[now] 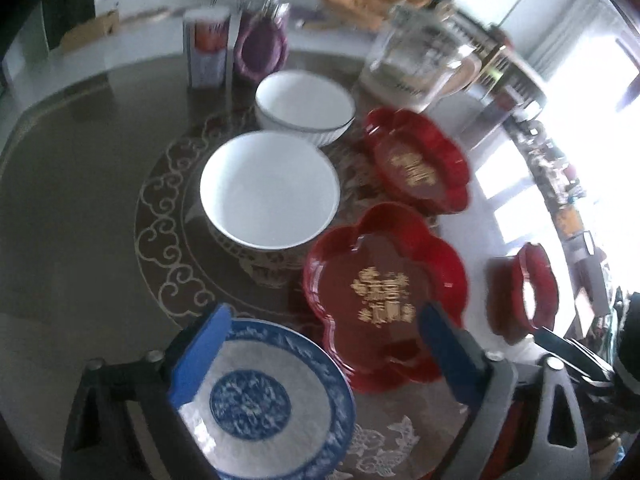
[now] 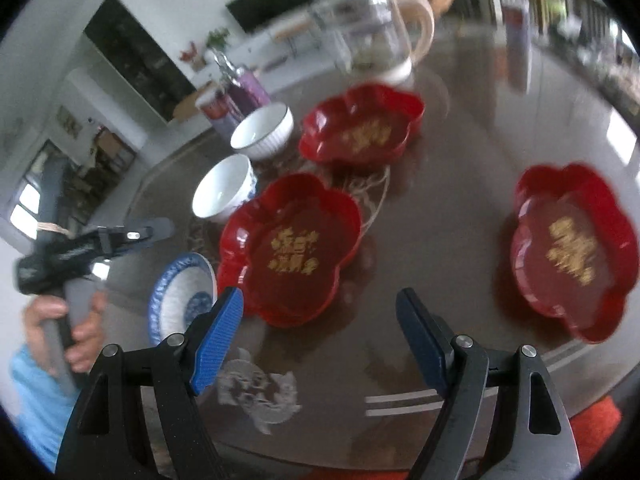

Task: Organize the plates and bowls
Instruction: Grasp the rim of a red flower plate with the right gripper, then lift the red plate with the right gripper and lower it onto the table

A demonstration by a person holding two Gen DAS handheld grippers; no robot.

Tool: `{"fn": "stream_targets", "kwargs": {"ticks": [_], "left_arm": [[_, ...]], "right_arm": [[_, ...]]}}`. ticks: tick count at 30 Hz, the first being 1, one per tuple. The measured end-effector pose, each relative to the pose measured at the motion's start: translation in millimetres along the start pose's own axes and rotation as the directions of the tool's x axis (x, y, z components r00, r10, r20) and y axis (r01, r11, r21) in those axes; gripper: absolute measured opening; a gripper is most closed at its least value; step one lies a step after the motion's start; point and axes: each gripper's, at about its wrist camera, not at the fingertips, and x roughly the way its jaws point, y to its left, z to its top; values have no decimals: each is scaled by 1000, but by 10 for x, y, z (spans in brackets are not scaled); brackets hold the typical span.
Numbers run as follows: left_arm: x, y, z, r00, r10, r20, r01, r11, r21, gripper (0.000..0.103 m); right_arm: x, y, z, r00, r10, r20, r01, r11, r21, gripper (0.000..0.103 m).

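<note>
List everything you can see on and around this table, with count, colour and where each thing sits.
Flower-shaped dishes: three, red with gold lettering; one mid-table, one further back near the kettle, one apart on the right.
Bowls: two, white inside; left of the red dishes, one behind the other.
Plate: one, blue and white; near edge, beside the nearest red dish.
Kettle: one, clear glass with pale handle; far side.
Canister: one, white and red; behind the bowls.
Holder: one, purple, holding utensils; beside the canister.
Table: one, brown, glossy, patterned.
Left gripper: blue pads, open, over the plate and red dish.
Right gripper: blue pads, open, nothing between.
Hand: one, on the left gripper's handle; light blue sleeve.
</note>
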Motion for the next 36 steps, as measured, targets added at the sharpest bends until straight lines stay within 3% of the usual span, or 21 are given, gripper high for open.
{"fn": "stream_targets", "kwargs": {"ticks": [5, 15, 17, 19, 24, 28, 31, 36], "left_arm": [[324, -62, 55, 998, 12, -67, -11, 1000, 13, 74], [631, -170, 95, 995, 27, -97, -26, 1000, 5, 52], [696, -171, 70, 994, 44, -101, -44, 999, 4, 49], [751, -165, 63, 993, 45, -109, -46, 999, -3, 47], [823, -145, 29, 993, 60, -102, -62, 998, -17, 36], [869, -129, 11, 992, 72, -105, -74, 997, -18, 17], [843, -165, -49, 992, 89, -88, -88, 996, 11, 13], [645, -254, -138, 997, 57, -47, -55, 998, 29, 13]], "right_arm": [[230, -87, 137, 997, -35, -70, 37, 999, 35, 82], [675, -147, 185, 987, -54, -149, 68, 994, 90, 79], [763, -144, 173, 985, -69, -157, 84, 993, 89, 69], [838, -142, 175, 982, -84, -167, 99, 992, 82, 48], [1022, -153, 161, 973, -130, -189, 144, 988, 60, 41], [1171, -158, 123, 968, -129, -213, 143, 988, 50, 12], [1138, -136, 75, 973, -138, -186, 147, 989, 34, 11], [875, -86, 5, 982, -143, -122, 143, 990, -5, 11]]}}
